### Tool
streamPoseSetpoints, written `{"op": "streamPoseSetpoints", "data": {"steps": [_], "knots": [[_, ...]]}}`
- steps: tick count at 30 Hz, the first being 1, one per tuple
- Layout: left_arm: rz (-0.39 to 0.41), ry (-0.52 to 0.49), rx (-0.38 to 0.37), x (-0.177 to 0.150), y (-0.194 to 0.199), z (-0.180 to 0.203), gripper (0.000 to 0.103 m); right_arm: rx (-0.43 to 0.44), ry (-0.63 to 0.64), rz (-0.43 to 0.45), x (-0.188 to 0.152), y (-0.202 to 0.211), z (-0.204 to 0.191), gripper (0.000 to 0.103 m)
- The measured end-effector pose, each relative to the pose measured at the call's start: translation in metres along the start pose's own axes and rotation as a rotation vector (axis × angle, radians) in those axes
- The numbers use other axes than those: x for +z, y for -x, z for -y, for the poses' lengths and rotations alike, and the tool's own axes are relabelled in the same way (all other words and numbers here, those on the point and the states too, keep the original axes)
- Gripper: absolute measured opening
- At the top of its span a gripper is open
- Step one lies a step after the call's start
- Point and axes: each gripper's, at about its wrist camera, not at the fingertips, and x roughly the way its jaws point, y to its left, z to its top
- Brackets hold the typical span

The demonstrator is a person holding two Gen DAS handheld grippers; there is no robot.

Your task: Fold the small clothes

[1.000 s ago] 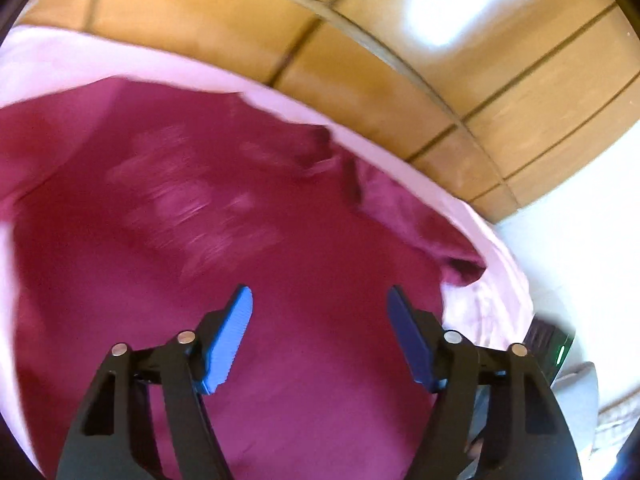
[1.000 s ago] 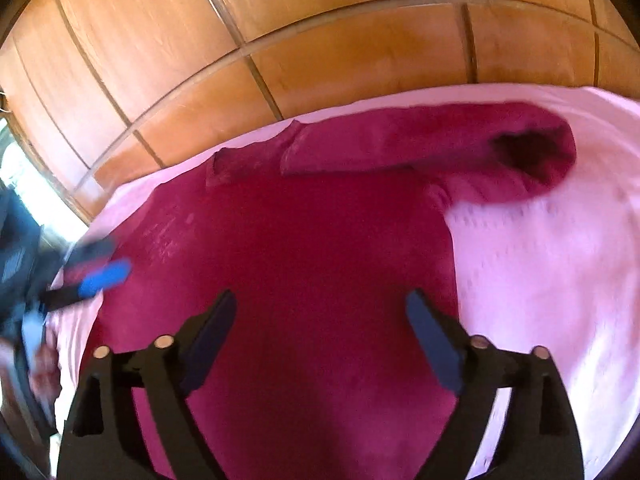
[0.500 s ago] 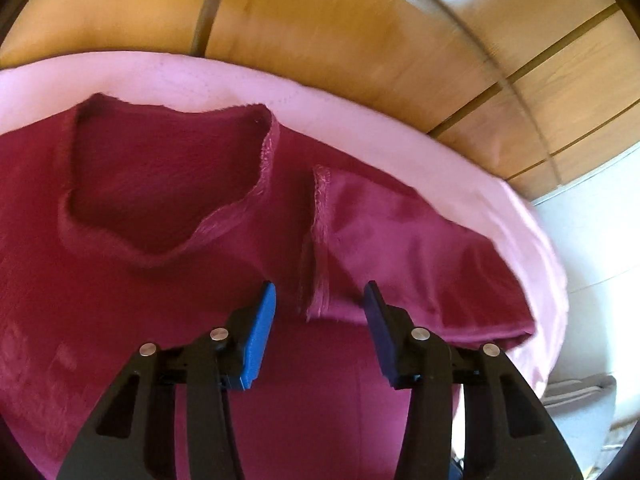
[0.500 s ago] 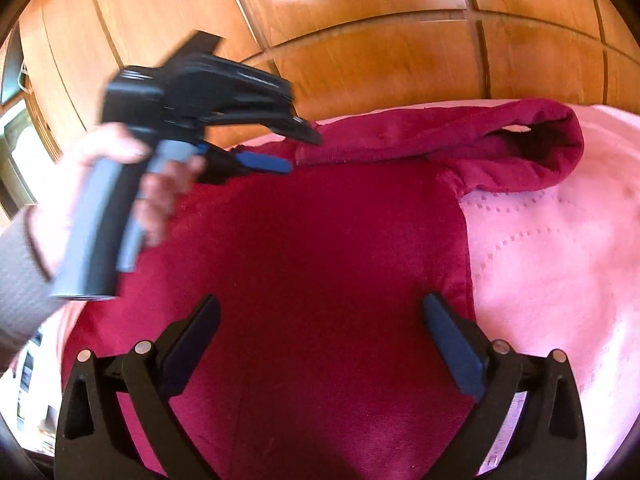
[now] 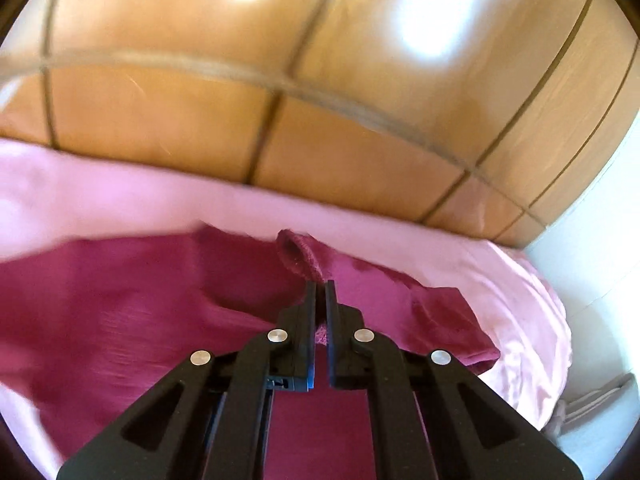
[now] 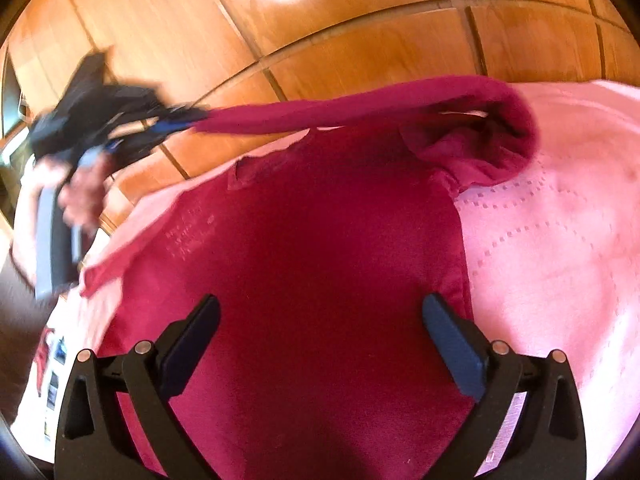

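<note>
A dark red long-sleeved sweater (image 6: 320,248) lies spread on a pink bedspread (image 6: 560,240). My left gripper (image 5: 319,286) is shut on the cuff end of one sleeve (image 5: 298,258) and holds it lifted. In the right wrist view that sleeve (image 6: 360,110) stretches taut across the top of the sweater toward the left gripper (image 6: 176,120), which is blurred at the far left. My right gripper (image 6: 320,332) is open and empty, hovering over the sweater's body. The sweater also shows in the left wrist view (image 5: 140,300).
A wooden panelled wall (image 6: 360,40) stands behind the bed. A white wall (image 5: 592,272) and a pale object (image 5: 596,400) are at the right in the left wrist view. Small items (image 6: 52,364) lie at the bed's left edge.
My left gripper has closed on the sleeve end and pulled it up and leftward, stretching the sleeve across the sweater. My right gripper stays open over the body.
</note>
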Motion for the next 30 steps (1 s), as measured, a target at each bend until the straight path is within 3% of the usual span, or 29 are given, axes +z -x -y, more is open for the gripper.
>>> {"op": "streamPoseSetpoints", "data": {"steps": [5, 13, 17, 20, 24, 26, 30], "knots": [[0.088, 0.023, 0.086, -0.004, 0.041, -0.046, 0.003, -0.009, -0.062, 0.018, 0.010, 0.009, 0.003, 0.101], [0.007, 0.069, 0.166, -0.036, 0.027, -0.104, 0.003, 0.020, -0.042, 0.101, 0.038, 0.035, -0.018, 0.101], [0.006, 0.089, 0.192, -0.047, 0.021, -0.116, 0.003, -0.008, 0.024, 0.131, 0.064, 0.020, -0.035, 0.101], [0.011, 0.093, 0.220, -0.051, 0.020, -0.122, 0.003, -0.098, 0.070, 0.061, 0.075, -0.020, -0.037, 0.100], [-0.016, 0.041, 0.282, -0.063, 0.010, -0.122, 0.003, -0.275, 0.123, -0.084, 0.054, -0.066, -0.021, 0.096], [-0.039, 0.026, 0.314, -0.072, 0.002, -0.126, 0.003, -0.325, 0.211, -0.060, 0.037, -0.071, -0.028, 0.095], [-0.038, -0.029, 0.371, -0.083, -0.009, -0.125, 0.003, -0.392, 0.270, -0.073, 0.029, -0.077, -0.036, 0.099]]}}
